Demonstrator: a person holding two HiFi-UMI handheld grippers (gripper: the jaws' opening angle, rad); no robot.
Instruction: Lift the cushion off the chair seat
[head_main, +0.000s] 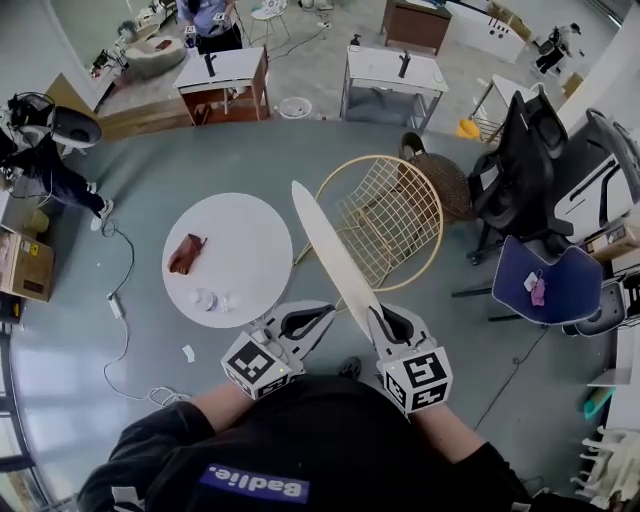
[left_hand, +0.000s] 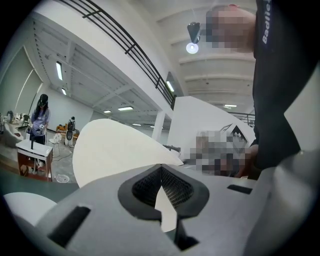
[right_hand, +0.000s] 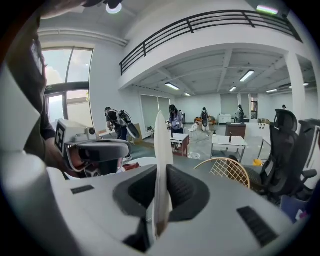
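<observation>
A thin, round cream cushion (head_main: 335, 255) is held up on edge above the floor, clear of the gold wire chair (head_main: 385, 220) behind it. My right gripper (head_main: 380, 318) is shut on its near rim. In the right gripper view the cushion (right_hand: 162, 150) rises straight up between the dark pads of the right gripper (right_hand: 161, 200), with the bare wire chair (right_hand: 225, 170) beyond. My left gripper (head_main: 325, 313) sits just left of the cushion, jaws together and holding nothing. In the left gripper view the cushion's broad face (left_hand: 115, 150) shows past the closed left gripper (left_hand: 160, 172).
A white round table (head_main: 240, 250) with a brown object (head_main: 186, 253) stands left of the chair. Black office chairs (head_main: 530, 170) and a blue chair (head_main: 545, 280) stand at the right. A cable (head_main: 120, 300) lies on the floor at left. Desks and people are at the far side.
</observation>
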